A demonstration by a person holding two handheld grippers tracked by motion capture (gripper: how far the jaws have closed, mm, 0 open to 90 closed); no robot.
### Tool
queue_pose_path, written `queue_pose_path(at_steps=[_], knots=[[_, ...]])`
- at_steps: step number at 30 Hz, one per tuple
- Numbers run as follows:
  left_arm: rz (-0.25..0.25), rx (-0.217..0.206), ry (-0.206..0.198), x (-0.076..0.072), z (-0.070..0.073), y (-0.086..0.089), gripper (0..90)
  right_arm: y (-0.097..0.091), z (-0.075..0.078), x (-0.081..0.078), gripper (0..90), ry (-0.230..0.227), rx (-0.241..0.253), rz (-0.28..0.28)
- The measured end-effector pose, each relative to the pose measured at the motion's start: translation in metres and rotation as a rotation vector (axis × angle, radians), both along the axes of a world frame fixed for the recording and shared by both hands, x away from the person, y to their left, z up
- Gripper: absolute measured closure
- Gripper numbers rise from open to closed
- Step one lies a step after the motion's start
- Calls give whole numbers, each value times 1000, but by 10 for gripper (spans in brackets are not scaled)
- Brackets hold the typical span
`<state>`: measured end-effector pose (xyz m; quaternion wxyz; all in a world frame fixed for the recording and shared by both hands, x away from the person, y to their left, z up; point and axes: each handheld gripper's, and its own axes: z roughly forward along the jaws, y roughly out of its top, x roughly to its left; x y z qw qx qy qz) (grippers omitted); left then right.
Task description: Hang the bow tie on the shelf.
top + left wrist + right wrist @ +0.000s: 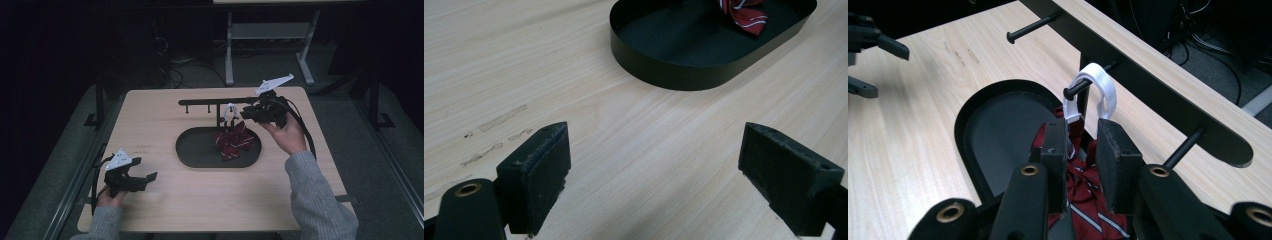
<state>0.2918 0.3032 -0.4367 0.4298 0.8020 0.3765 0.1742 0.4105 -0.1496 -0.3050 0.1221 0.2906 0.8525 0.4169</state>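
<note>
A dark room surrounds a pale wooden desk (165,210), with cables and the legs of another table on the floor beyond its far edge. The landmark is the black oval tray (192,152) at the middle of the desk. Behind the tray stands a black peg rail (210,102), and a white strap loop (1100,85) hangs over one of its pegs. Below the loop a red striped bow tie (234,141) hangs down into the tray's right half.

The right hand (286,136) comes in from the tray's right, wrist bent, pointing the right gripper (248,114) leftward at the loop. The left hand (111,197) rests low at the desk's near left corner, well apart from the tray, and the left gripper (150,176) points toward the tray.

Bare desk lies between the left gripper and the tray, and along the whole near edge. Right of the tray the desk is narrower.

The right gripper view shows the jaws close in on either side of the tie's neck just under the loop, with gaps beside the fabric; they are partly released, not clamping it. The left gripper view shows its jaws spread wide over bare wood, with the tray wall (674,75) ahead.
</note>
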Motion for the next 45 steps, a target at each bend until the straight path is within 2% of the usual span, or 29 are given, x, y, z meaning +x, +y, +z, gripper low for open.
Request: queue_pose_path(at_steps=[21, 30, 45], knots=[[3, -1, 4, -1, 0, 0, 130, -15, 0, -17, 706, -6, 5, 0], [0, 4, 3, 0, 0, -1, 130, -25, -8, -23, 691, 17, 22, -1], [-3, 10, 3, 0, 0, 0, 130, -38, -16, -32, 670, 20, 31, -7]])
